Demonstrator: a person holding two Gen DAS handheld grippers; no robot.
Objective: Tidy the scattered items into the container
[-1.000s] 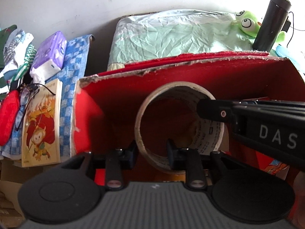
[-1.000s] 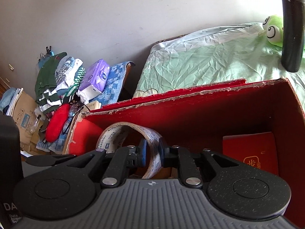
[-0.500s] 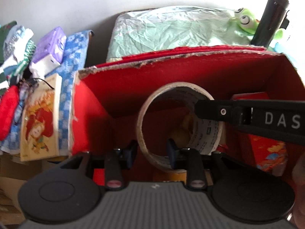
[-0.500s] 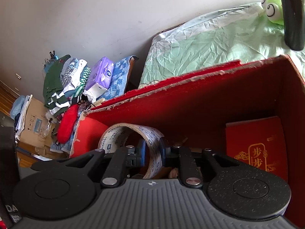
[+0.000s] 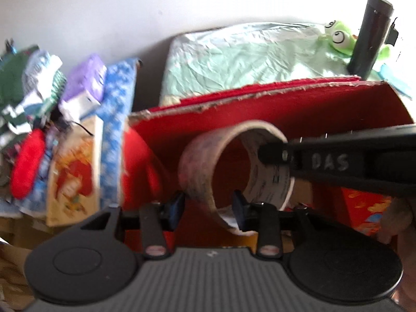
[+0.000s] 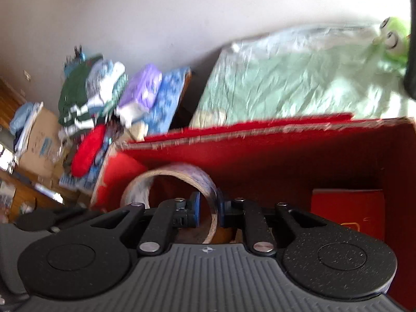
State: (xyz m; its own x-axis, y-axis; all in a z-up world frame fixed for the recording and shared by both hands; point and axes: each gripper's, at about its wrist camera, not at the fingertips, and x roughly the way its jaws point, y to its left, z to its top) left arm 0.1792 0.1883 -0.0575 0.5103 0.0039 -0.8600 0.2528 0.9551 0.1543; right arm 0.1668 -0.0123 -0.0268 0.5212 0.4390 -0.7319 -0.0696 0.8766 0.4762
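In the left wrist view, the tape roll (image 5: 235, 175) is seen upright inside the red box (image 5: 325, 106), toward its left wall. The left gripper (image 5: 208, 206) has been opening; its pads stand clear on both sides of the roll's lower rim.

In the right wrist view, the roll's band is pinched between the nearly closed right gripper (image 6: 208, 209) pads, above the box's floor.
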